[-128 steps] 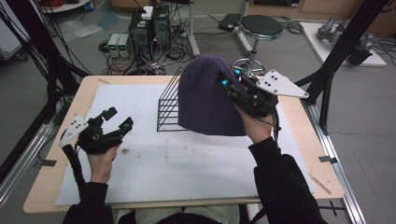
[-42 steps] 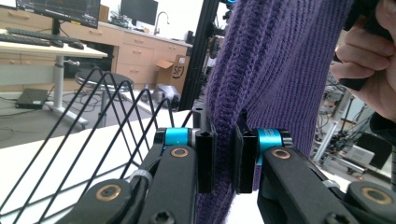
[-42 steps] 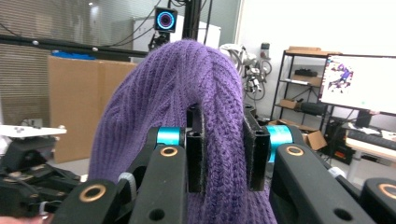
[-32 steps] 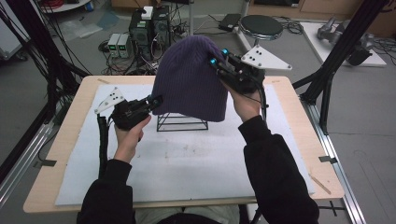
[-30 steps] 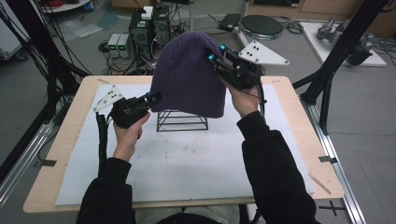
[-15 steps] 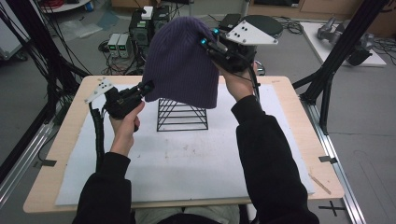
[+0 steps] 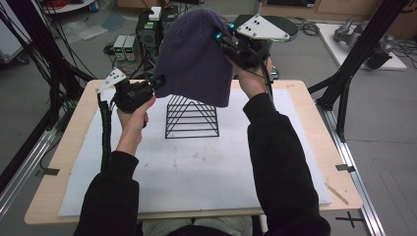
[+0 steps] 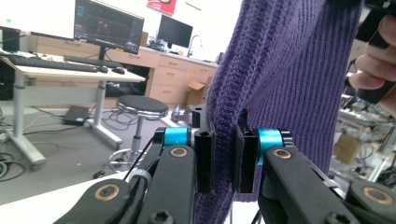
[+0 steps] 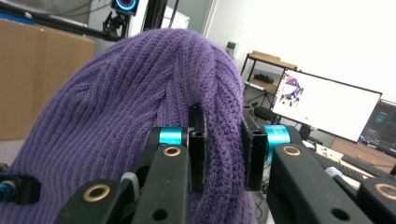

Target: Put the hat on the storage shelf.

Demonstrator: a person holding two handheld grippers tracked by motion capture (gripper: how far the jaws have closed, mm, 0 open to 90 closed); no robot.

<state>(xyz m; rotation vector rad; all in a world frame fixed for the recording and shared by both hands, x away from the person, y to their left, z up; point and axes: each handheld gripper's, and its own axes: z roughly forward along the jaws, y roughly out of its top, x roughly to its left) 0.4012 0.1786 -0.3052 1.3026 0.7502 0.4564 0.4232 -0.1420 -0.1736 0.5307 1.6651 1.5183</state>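
The purple knit beanie [image 7: 194, 54] hangs in the air above the far middle of the table [image 7: 64, 162], its open lower edge just over the peak of the black wire rack [image 7: 192, 115] that stands on the white sheet [image 7: 196, 172] toward the far edge. The left hand-held gripper [image 7: 156, 84] pinches the beanie's lower left rim; in the left gripper view its jaws are clamped on a fold of the ribbed knit [image 8: 224, 154]. The right hand-held gripper [image 7: 222, 39] grips the fabric higher up on the right side, near the crown, and the right gripper view shows its jaws closed on a thick ridge of the knit [image 9: 219, 149]. The step in hand looks like carrying the beanie between two grips, either clear of the rack or over it; which way it is meant to go cannot be told from this moment. To do it well, both grips should keep a firm bite, since the knit is soft and stretchy and could creep out of the pads if the hands pull apart. The two hands should travel together at the same pace, so the rim neither sags nor snags on the rack's top wires. Keeping the lower edge above the peak should also keep the light rack from tipping or dragging across the sheet.
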